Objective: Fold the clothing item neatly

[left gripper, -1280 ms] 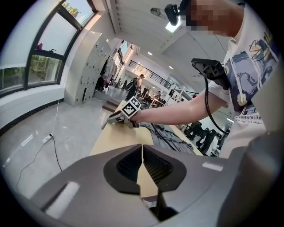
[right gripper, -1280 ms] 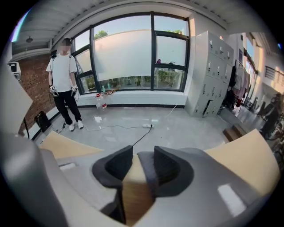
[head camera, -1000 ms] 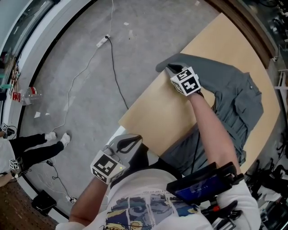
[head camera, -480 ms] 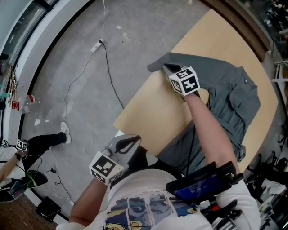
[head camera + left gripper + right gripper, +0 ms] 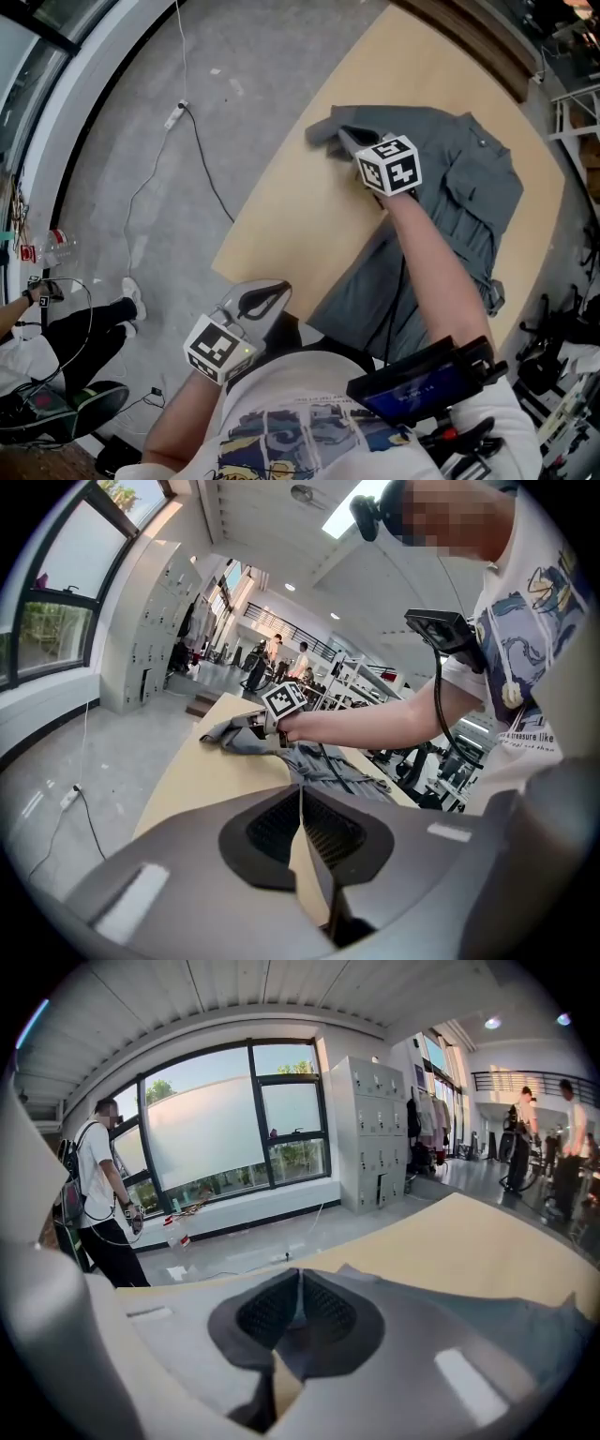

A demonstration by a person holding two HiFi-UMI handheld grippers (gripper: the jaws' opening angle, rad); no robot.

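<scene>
A grey button shirt lies spread on the tan wooden table, with its lower part hanging over the near edge. My right gripper is at the shirt's left end and is shut on a fold of grey sleeve cloth, which it holds slightly off the tabletop. In the left gripper view the right gripper shows with the cloth bunched at its tips. My left gripper hangs off the table's near corner, close to my body. Its jaws are shut with nothing between them.
A power strip with a long cable lies on the grey floor left of the table. A person sits at the lower left, near a bottle. Lockers and windows stand beyond. A tablet hangs at my waist.
My right gripper has carried the sleeve end from the table's left edge inward over the tabletop and raised it a little. The left gripper has shifted only slightly beside my body.
</scene>
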